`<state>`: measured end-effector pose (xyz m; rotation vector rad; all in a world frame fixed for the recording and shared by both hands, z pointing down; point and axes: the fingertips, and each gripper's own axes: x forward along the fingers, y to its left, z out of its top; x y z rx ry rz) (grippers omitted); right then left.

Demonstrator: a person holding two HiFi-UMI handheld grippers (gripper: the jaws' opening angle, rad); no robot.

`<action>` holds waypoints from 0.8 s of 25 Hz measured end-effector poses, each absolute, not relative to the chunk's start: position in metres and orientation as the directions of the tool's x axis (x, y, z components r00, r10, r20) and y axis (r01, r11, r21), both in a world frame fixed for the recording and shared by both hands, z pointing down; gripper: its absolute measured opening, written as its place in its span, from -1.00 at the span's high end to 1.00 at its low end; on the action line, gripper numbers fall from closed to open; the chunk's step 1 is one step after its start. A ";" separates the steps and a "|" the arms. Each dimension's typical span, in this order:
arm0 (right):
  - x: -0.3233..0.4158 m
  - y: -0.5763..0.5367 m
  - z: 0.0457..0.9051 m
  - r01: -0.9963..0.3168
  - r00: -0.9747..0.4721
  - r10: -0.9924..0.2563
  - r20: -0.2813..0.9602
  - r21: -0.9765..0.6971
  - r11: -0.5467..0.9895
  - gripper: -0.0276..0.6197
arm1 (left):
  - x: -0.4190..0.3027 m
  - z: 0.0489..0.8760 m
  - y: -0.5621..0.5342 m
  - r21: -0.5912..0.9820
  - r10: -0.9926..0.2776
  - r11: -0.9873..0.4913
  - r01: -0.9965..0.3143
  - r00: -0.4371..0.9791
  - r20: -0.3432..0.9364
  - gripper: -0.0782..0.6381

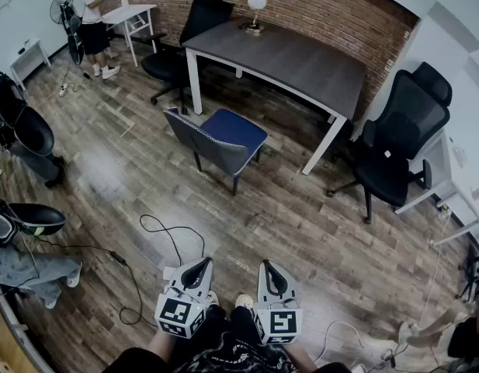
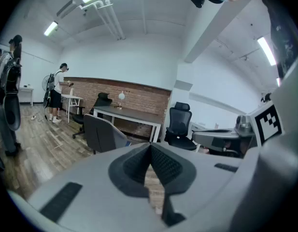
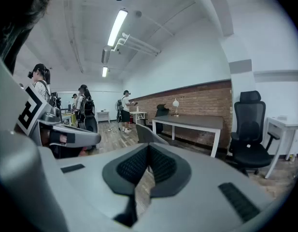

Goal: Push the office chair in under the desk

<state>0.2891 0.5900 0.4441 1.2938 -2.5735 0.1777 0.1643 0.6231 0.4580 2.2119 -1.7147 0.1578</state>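
The left claw and the right claw are held low over the wooden floor, both fully closed and empty. Farther off, the blue-seated office chair is found standing clear of the surface, near its front edge.

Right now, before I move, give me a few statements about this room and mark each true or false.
1. The blue-seated chair stands clear of the desk, not tucked under it. True.
2. A lamp stands on the desk. True.
3. The left hand-held gripper grips the chair's backrest. False: it is shut on nothing, far from the chair.
4. The right hand-held gripper has its jaws wide apart. False: they are together.
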 end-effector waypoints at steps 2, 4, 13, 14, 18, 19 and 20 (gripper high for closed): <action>0.281 0.591 0.444 -0.795 -0.582 -0.764 0.280 0.004 0.607 0.91 | 0.158 0.457 0.622 0.184 -0.920 -0.215 -0.959 0.262 0.290 0.76; 0.274 0.592 0.444 -0.787 -0.589 -0.758 0.280 0.013 0.616 0.91 | 0.152 0.456 0.623 0.179 -0.922 -0.211 -0.961 0.257 0.291 0.76; 0.253 0.591 0.436 -0.817 -0.552 -0.798 0.241 0.032 0.575 0.91 | 0.122 0.453 0.621 0.186 -0.927 -0.217 -0.958 0.262 0.268 0.76; 0.252 0.591 0.436 -0.822 -0.547 -0.802 0.238 0.031 0.569 0.91 | 0.119 0.453 0.621 0.189 -0.927 -0.220 -0.957 0.265 0.265 0.76; 0.248 0.590 0.439 -0.837 -0.528 -0.817 0.235 0.018 0.546 0.90 | 0.109 0.456 0.620 0.217 -0.932 -0.213 -0.953 0.265 0.248 0.76; 0.247 0.590 0.440 -0.839 -0.524 -0.819 0.234 0.020 0.543 0.90 | 0.106 0.457 0.618 0.231 -0.933 -0.207 -0.951 0.262 0.245 0.76; 0.247 0.589 0.441 -0.841 -0.521 -0.821 0.235 0.024 0.540 0.90 | 0.104 0.459 0.617 0.244 -0.934 -0.201 -0.949 0.260 0.245 0.76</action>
